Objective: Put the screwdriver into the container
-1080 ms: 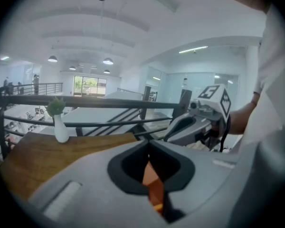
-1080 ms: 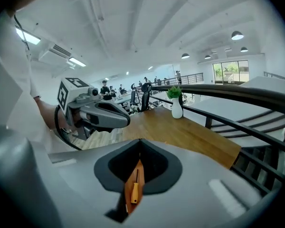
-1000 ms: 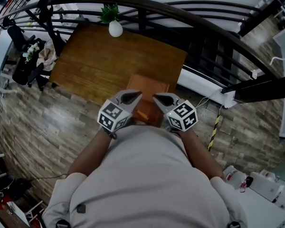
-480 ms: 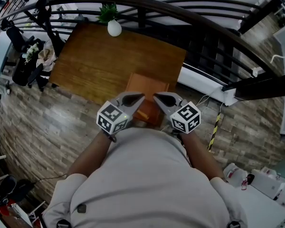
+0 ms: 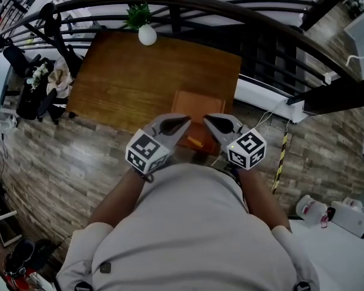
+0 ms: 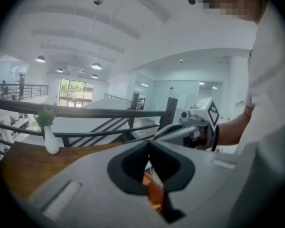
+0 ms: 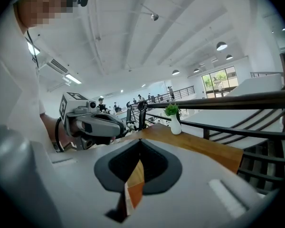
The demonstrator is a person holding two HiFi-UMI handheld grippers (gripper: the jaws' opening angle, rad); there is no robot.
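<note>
While both are held out in front of the person's torso, the left tool (image 5: 183, 123) and the right tool (image 5: 207, 120) angle toward each other over the near edge of the wooden bench (image 5: 121, 77), tips close but apart. Left tool, own view: the two jaws meet at the tips, fully closed, nothing gripped. A dark hollow sits behind the tips, and a strip of orange shows through the slit below them. Right tool, own view: jaws likewise pressed together at the tips, nothing between the pads, with wood and orange surface seen through the slit. No contact between either tool and the container (image 5: 197, 105) is visible. The container is orange-brown and rectangular and sits at the bench's near edge, between and just beyond the two tools, its near part covered by them. The screwdriver (image 5: 195, 142) shows only as a short yellow-orange piece at the container's near end, in the gap between the tools. That identification is tentative, and whether it lies inside the container cannot be told. A white vase (image 5: 147, 35) with a green plant stands at the bench's far edge, well apart, beside a dark railing (image 5: 261, 32).
</note>
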